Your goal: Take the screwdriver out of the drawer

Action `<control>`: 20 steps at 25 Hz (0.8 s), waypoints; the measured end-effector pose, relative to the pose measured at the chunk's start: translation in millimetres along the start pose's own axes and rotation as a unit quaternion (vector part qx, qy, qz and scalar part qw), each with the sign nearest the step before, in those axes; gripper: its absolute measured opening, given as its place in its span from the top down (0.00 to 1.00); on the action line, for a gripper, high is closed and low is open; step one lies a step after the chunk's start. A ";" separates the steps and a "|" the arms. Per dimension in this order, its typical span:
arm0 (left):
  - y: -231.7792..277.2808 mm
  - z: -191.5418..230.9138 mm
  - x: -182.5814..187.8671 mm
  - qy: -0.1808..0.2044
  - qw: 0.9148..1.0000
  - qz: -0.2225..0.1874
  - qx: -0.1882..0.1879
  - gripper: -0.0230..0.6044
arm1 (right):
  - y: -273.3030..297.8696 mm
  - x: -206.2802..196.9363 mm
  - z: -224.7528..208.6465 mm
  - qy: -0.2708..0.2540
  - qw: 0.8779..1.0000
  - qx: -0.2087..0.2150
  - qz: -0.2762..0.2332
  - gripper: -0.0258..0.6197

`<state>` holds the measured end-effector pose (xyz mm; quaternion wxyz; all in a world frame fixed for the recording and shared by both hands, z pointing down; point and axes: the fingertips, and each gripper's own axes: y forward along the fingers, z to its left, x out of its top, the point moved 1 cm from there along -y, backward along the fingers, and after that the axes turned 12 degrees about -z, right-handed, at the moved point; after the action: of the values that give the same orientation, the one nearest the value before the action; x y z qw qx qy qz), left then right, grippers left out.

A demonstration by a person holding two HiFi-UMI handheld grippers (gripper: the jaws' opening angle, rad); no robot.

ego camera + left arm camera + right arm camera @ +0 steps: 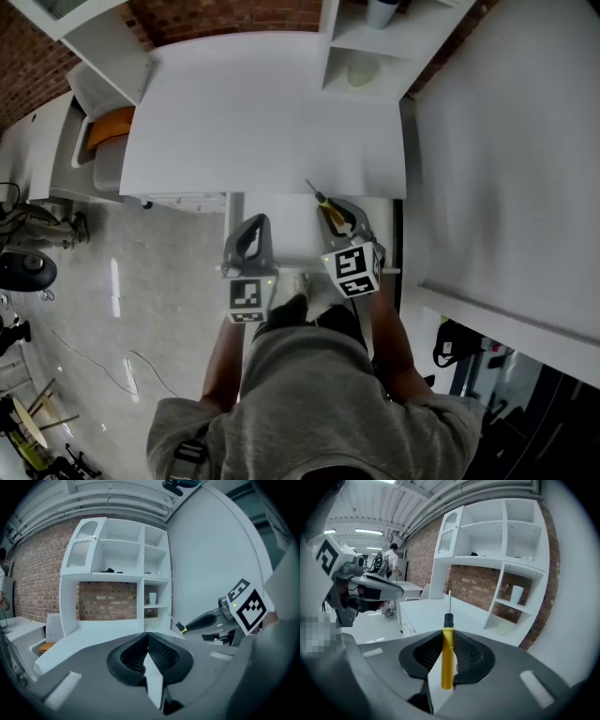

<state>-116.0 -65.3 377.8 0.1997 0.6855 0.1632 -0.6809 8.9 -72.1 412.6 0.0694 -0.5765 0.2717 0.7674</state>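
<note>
The yellow-handled screwdriver (447,653), black-collared with thin shaft pointing forward, sits clamped in the right tongs (448,637).

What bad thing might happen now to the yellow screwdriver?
1. The screwdriver is pinched only by its thin handle in the jaws of the right gripper, so it might slip and fall.
2. Its bare tip points toward the white desk, so it may bump the edge.
</note>
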 end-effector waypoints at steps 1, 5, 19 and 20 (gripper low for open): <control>0.9 -2.3 4.9 0.003 1.000 -0.004 -0.004 0.94 | -5.1 3.9 -3.1 0.003 1.000 -0.008 -0.007 0.84; 3.6 -12.6 21.9 0.014 0.999 -0.020 -0.022 0.95 | -30.4 16.9 -16.6 0.007 0.998 -0.046 -0.030 0.84; 7.9 -37.2 55.0 0.035 0.996 -0.062 -0.060 0.94 | -99.1 39.4 -50.7 0.045 0.984 -0.143 -0.101 0.84; 9.5 -40.7 56.3 0.036 0.995 -0.064 -0.065 0.94 | -102.4 37.9 -53.5 0.046 0.983 -0.147 -0.102 0.84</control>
<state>-74.8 -56.1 321.8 0.1940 0.6831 0.2575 -0.6553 84.9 -20.3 333.1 0.0491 -0.6397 0.0986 0.7607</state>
